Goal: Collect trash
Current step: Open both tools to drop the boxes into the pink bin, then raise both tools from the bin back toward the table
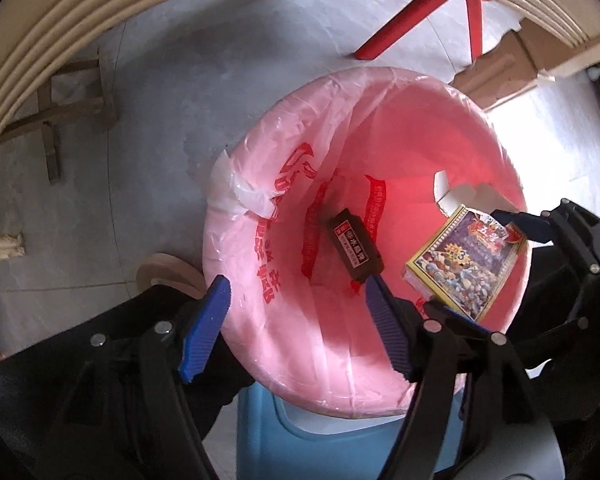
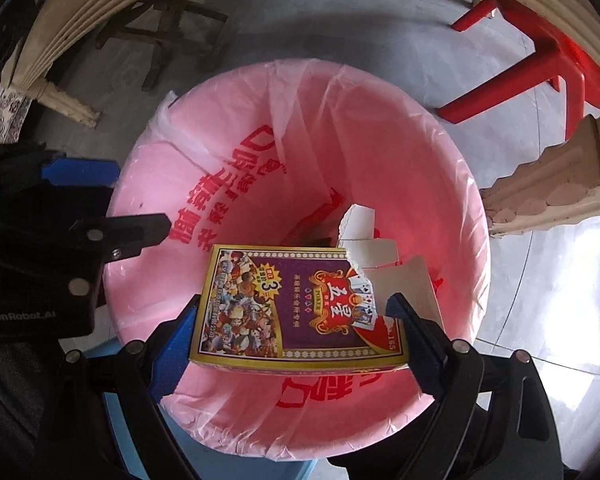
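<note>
Bin: round bin lined with a pink plastic bag printed in red characters point(image 1: 340, 184) — it sits on the pale grey floor point(image 1: 168, 92), and everything below is placed against it
Card box: yellow-edged cardboard playing-card box with a purple and red printed face point(image 2: 296, 304), its torn white flap end point(image 2: 364, 236) pointing down into the bin; the box hangs over the bin's open mouth, inside the rim line, not resting on the liner
Right gripper: black two-finger gripper with blue pads point(image 2: 296, 332), closed on the two long sides of the card box and holding it above the bin mouth; in the left wrist view it point(image 1: 520, 228) enters over the bin's right rim
Dark packet: small flat dark brown packet with a red and white label point(image 1: 354, 246), well down inside the bin against the liner; whether it is lying there or in mid-air I cannot tell
Left gripper: black two-finger gripper with blue ribbed pads point(image 1: 300, 324), fingers spread wide with nothing between them, poised over the near rim of the bin
Stool: red plastic stool legs point(image 2: 556, 60) on the floor beyond the bin's far rim
Blue base: light blue plastic thing point(image 1: 300, 440) directly below the bin's near edge — what it is I cannot tell
</note>
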`<state>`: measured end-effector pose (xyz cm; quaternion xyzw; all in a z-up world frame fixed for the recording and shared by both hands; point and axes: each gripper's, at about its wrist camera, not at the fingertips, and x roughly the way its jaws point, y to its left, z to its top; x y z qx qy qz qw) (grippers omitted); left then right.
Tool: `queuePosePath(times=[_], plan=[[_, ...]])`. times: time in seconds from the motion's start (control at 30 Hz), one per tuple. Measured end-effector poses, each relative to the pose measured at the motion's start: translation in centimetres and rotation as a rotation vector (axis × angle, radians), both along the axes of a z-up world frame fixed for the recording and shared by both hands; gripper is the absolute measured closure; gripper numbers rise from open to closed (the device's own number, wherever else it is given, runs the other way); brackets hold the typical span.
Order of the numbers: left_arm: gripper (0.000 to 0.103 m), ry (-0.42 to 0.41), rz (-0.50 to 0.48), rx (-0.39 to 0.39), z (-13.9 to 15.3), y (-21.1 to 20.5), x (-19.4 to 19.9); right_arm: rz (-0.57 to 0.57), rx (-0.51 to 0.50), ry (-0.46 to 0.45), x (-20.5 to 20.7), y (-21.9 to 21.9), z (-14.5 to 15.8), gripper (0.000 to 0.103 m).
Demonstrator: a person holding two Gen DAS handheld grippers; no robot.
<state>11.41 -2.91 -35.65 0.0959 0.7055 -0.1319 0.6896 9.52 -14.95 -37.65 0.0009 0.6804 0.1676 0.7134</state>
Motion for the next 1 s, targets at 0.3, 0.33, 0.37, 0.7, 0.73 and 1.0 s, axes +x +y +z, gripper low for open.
queuePosePath(times=[0.3,0.33,0.37,0.7,0.73,1.0], plan=[[0.034,-0.016,-0.010,0.000,0.2,0.0,-0.2,0.020,0.102,0.024,0.5,0.0,-0.4,0.006],[0.034,-0.018,-0.009,0.000,0.2,0.0,-0.2,0.032,0.077,0.016,0.4,0.3,-0.4,0.006],[0.034,-0.021,-0.005,-0.001,0.3,0.0,-0.2,0.050,0.052,0.001,0.3,0.6,-0.2,0.006],[0.034,-0.081,0.001,-0.015,2.3,0.0,-0.5,0.089,-0.015,-0.082,-0.3,1.1,1.8,0.006],[0.034,-0.094,0.001,-0.011,2.6,0.0,-0.6,0.090,-0.017,-0.086,-0.3,0.8,2.1,0.006],[0.034,-0.229,0.036,-0.010,8.4,1.6,-2.0,0.029,-0.056,-0.216,-1.4,0.1,8.0,0.006]])
